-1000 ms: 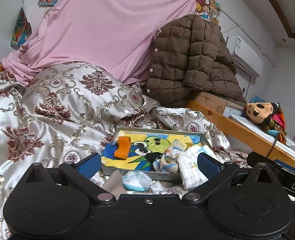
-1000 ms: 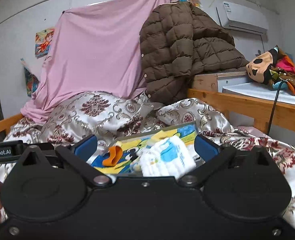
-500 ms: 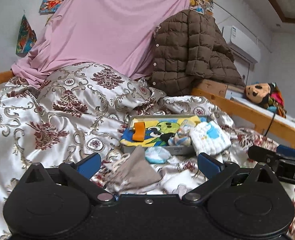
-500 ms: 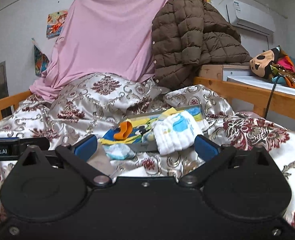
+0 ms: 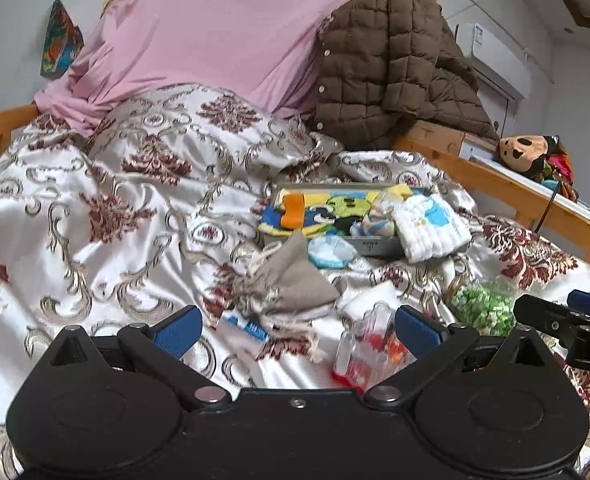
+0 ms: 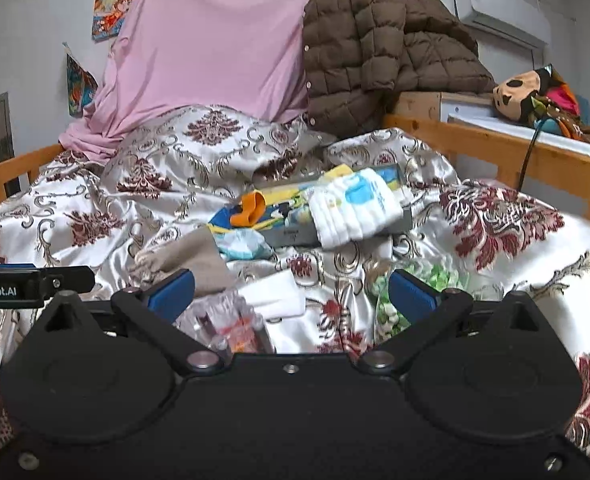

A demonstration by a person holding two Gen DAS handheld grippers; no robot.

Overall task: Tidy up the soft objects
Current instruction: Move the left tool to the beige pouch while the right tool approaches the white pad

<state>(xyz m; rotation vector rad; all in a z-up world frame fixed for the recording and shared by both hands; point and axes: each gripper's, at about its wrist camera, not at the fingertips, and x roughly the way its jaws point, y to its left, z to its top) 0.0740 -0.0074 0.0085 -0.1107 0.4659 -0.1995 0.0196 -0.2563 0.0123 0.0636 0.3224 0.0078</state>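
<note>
Both the left gripper [image 5: 295,330] and right gripper [image 6: 291,294] are spread wide, nothing held. A ribbed white cloth [image 5: 431,226] is draped over the flat grey tray [image 5: 375,245] on the glossy patterned quilt [image 5: 135,208]; a coarse beige pouch [image 5: 291,280] is seen nearer, beside it.

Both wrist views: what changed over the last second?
Both tools, left and right, pulled back from the tray, open and empty. That brought the grey pouch, clear case and green bag into view. Nothing on the bed moved.

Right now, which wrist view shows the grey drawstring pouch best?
The left wrist view: the grey drawstring pouch lies whole on the quilt, cords visible. The right wrist view shows only part, cut off behind that gripper's finger.
</note>
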